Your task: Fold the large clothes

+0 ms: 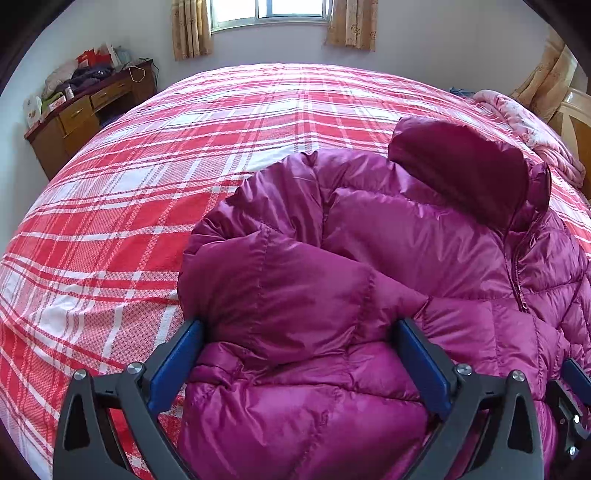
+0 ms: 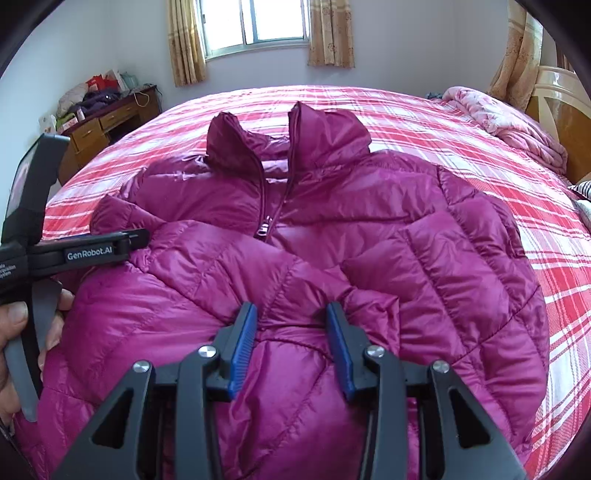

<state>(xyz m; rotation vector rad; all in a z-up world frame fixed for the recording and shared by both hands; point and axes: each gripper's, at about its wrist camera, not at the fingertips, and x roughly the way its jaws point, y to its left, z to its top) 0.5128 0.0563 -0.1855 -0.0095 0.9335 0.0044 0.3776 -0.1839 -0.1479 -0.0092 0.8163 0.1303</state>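
A magenta puffer jacket lies front up on the bed, zip partly open and collar standing. Its far end bulges at the upper right in the left wrist view. One sleeve is folded across the chest and lies between the wide jaws of my left gripper, which is open. From the side, the left gripper hovers over that sleeve, held by a hand. My right gripper is shut on the other sleeve's cuff, the fabric bunched between its blue pads.
The bed carries a red and white plaid sheet. A pink quilt is heaped by the headboard at the right. A cluttered wooden desk stands against the left wall. A curtained window is behind.
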